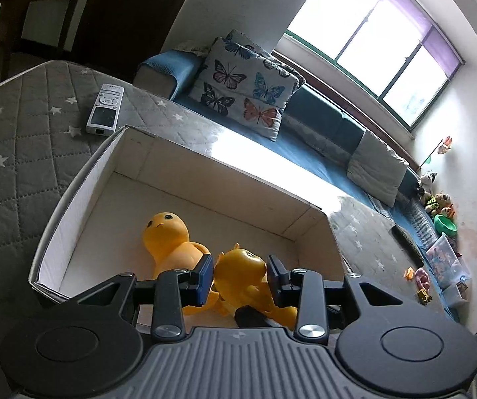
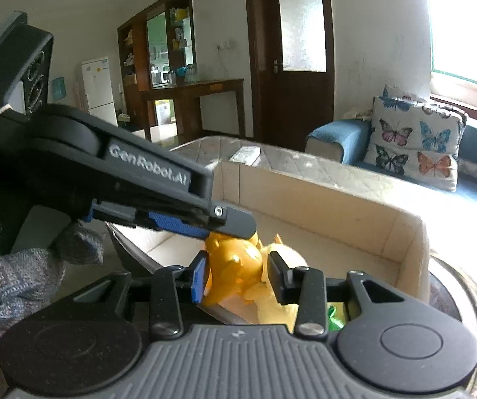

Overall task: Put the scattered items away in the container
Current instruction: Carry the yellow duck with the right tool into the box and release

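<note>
placing step. left gripper (image 1: 240, 274) clenched on orange toy (image 1: 241, 266), low inside cardboard box (image 1: 72, 199) beside yellow figure (image 1: 168, 232) at 10 o'clock. right gripper (image 2: 238, 274) parted, flanking it. next: release, lift clear.

Daylight pouring in from a large window (image 1: 374, 43), panes blown out to white, harsh glare streak along the cardboard box (image 1: 185, 179) far rim, dim dark-wood corners away from it, strong fisheye bending at edges, close foreground slightly soft
</note>
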### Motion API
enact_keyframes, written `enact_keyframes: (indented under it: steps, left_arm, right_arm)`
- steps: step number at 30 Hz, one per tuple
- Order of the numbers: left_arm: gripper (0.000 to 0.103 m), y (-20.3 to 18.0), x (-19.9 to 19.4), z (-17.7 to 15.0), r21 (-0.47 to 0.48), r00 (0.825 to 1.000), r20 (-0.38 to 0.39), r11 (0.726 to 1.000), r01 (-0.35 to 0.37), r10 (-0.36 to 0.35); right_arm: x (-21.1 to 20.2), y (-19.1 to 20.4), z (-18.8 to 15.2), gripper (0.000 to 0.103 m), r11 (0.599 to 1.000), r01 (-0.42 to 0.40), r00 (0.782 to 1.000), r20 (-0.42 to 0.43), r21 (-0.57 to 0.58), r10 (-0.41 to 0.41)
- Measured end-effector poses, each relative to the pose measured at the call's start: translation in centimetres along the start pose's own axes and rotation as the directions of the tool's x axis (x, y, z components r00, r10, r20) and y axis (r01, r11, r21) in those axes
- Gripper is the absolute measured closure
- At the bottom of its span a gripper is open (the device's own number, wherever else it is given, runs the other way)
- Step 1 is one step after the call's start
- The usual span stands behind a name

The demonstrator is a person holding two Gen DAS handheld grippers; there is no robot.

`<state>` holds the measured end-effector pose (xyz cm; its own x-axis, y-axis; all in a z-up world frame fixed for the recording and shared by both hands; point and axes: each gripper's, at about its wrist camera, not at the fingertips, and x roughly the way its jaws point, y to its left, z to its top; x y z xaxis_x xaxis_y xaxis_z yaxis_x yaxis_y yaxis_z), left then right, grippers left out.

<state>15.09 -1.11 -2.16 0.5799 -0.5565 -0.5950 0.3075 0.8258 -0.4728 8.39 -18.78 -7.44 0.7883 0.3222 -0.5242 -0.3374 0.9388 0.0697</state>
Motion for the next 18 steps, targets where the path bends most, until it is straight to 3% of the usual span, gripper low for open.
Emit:
enact_keyframes:
  steps: [18]
  left_arm:
    - [0.067, 0.4, -1.5, -0.6, -0.014, 1.000, 0.020, 1.000, -0.009, 0.009]
  right_arm:
    - [-2.0, -0.3, -0.9, 0.063, 1.000, 0.020, 0.999, 0.025, 0.020, -0.020]
